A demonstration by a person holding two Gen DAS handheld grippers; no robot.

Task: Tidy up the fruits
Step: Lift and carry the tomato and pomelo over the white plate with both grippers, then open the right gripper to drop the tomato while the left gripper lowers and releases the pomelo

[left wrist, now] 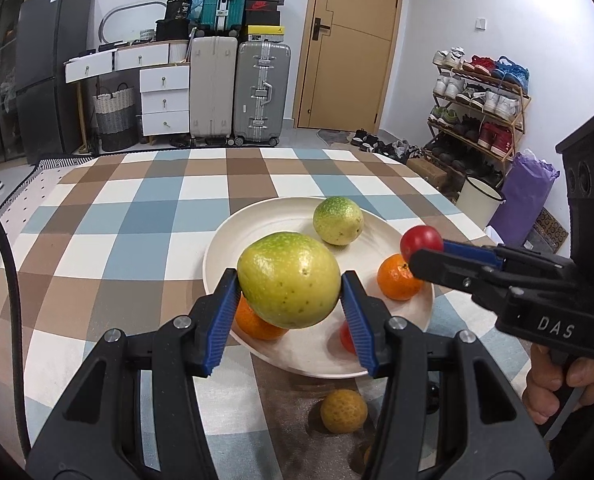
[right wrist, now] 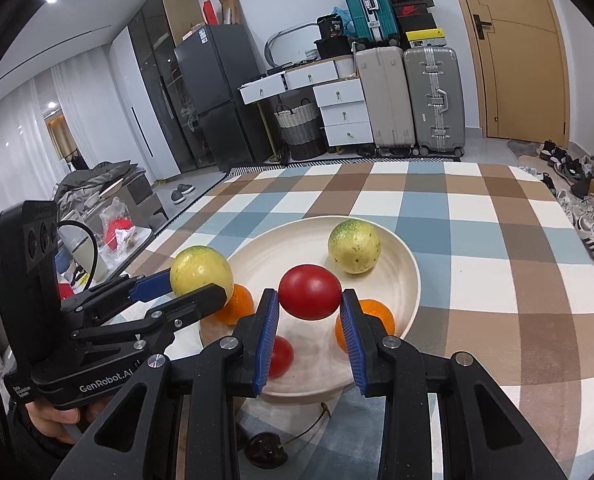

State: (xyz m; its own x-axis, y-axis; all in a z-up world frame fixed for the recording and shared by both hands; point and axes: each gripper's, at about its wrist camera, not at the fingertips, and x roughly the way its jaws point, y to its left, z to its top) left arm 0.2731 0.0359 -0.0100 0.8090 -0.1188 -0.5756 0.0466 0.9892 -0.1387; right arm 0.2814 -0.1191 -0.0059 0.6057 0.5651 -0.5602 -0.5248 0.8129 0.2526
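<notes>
A large yellow-green fruit (left wrist: 289,280) is held in the left claw (left wrist: 289,292), pinched across its widest part between the blue ribbed pads (left wrist: 225,312) and carried above the near left rim of the white plate (left wrist: 225,240), probably so that it can be set down among the fruit gathered there. Beneath it an orange mandarin (left wrist: 253,326) is partly hidden, and a second yellow-green fruit (left wrist: 337,221) rests toward the far side of the plate. A small red tomato (right wrist: 281,356) lies on the plate below the claws. Further right, a red tomato (right wrist: 309,292) is gripped in the right claw (right wrist: 309,300) and held over the middle of the plate, apparently also for placing. Another mandarin (right wrist: 371,316) sits at the right edge of the plate, behind the right pad. Off the plate, a small speckled yellow fruit (left wrist: 343,411) and a dark cherry (right wrist: 266,455) with its stem are left on the checked bench (right wrist: 477,240), judged still to be collected. "DAS" is read on the right claw's body, and "GenRobot.AI" on the left one's.
</notes>
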